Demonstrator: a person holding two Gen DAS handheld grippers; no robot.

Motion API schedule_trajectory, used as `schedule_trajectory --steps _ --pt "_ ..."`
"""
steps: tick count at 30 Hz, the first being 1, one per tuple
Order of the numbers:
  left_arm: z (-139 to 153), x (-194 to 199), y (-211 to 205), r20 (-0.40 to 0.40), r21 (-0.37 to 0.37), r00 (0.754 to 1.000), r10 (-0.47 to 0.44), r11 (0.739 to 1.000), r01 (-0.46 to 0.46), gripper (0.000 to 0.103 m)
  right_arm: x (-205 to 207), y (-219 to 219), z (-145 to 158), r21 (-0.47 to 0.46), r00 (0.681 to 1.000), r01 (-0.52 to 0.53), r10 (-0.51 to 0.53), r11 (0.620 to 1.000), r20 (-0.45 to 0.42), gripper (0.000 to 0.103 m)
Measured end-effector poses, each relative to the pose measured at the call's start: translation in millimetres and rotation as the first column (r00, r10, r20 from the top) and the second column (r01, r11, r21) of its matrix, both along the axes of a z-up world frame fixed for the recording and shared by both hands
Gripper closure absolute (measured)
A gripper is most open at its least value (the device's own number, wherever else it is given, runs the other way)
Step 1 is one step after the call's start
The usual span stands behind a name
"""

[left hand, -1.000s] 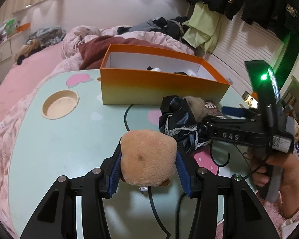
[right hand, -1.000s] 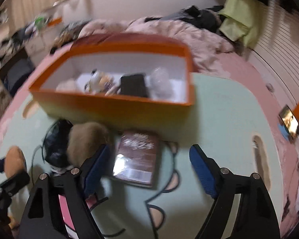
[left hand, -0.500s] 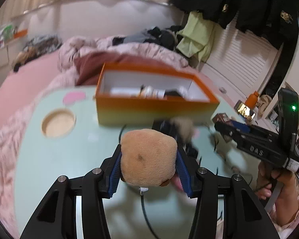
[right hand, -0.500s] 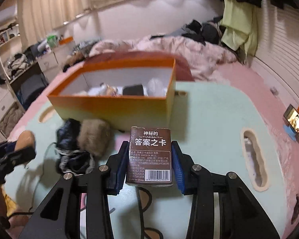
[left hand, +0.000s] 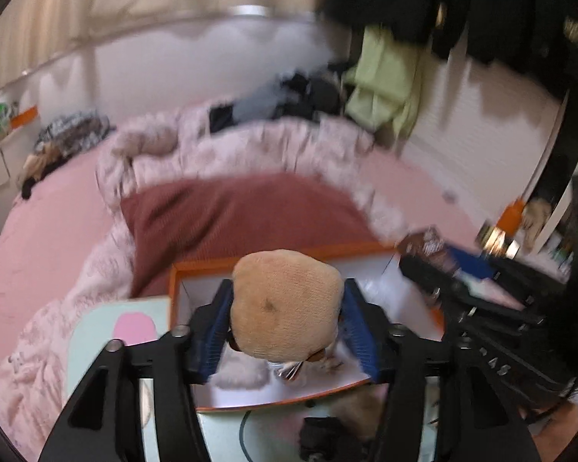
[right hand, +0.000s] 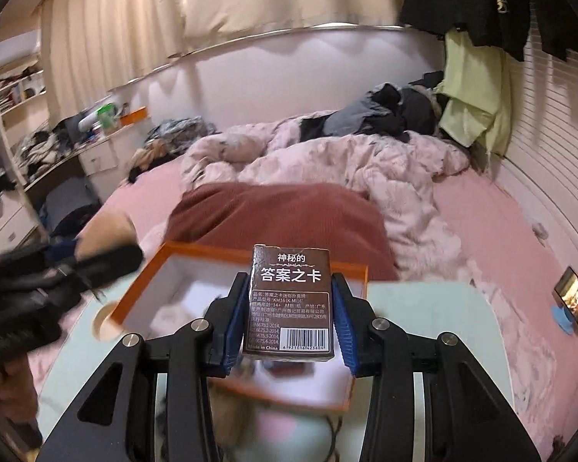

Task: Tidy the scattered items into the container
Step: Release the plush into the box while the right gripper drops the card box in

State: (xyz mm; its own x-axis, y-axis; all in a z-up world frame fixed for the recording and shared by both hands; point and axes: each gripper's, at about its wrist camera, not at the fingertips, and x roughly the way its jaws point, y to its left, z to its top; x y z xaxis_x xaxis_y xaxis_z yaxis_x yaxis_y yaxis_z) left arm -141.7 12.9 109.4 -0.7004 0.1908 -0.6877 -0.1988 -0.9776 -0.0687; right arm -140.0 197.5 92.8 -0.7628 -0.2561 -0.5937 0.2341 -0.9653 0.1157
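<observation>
- Change since a second ago: the left gripper (left hand: 287, 317) was low over the table with the tan plush toy (left hand: 285, 304) clamped; now it hangs over the orange box (left hand: 273, 402). Its jaws are opening, and the toy sits between the blue pads (left hand: 215, 327) with a sliver of gap showing at 3 o'clock. Judgement: release under way, toy should drop inside.
- Right gripper (right hand: 289, 315): a second ago wide apart above the brown card pack (right hand: 291, 300) on the table; now clamped on the pack, upright, raised over the same box (right hand: 150, 269).
- Judgement: two items nearly stowed; a dark bundle (left hand: 327, 437) remains on the table (left hand: 108, 331) at 6 o'clock.
- Edges: box's near rim lies just under both sets of fingers; far rim at 12 o'clock.
- Room: the other gripper crowds in from 3 o'clock in the left view and 9 o'clock in the right. Open box floor is beneath the pack.
</observation>
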Motion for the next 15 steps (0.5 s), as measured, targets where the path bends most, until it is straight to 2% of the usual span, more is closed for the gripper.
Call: schedule_trajectory --steps 1,4,6,7,10,12,13,15 --pt "-13 -4 1 0.023 -0.022 0.999 0.023 1.000 -0.023 0.024 -6 -2 -9 0.015 1.000 0.002 -0.003 1.000 0.013 0.060" --pt "-41 1 -4 0.032 -0.018 0.998 0.054 0.998 -0.054 0.022 -15 -6 -40 0.056 0.995 -0.014 0.008 0.998 0.101 0.050" --pt "-48 4 -8 0.055 0.004 0.997 0.048 0.999 -0.048 0.021 -7 -3 -49 0.073 0.996 0.006 -0.012 0.997 0.084 0.048" --pt "-48 7 -11 0.063 0.017 0.997 0.048 0.999 -0.049 0.021 -2 -1 -48 0.070 0.998 0.014 -0.019 0.997 0.063 0.046" --pt "-34 19 -15 0.029 0.049 0.997 0.071 0.996 -0.072 0.021 16 4 -33 0.042 0.999 0.034 -0.033 0.999 -0.007 0.029" --pt "-17 37 -17 -0.014 0.073 0.997 0.071 0.995 -0.070 0.019 31 4 -20 0.045 0.998 0.041 -0.039 0.998 -0.056 0.028" --pt "-12 44 -17 -0.027 0.077 0.997 0.066 0.995 -0.064 0.014 40 5 -12 0.045 0.997 0.035 -0.032 0.998 -0.074 0.028" --pt "-5 65 -16 -0.046 0.066 0.997 0.054 0.997 -0.051 0.008 52 4 -4 0.054 0.997 0.024 -0.020 0.998 -0.071 0.026"
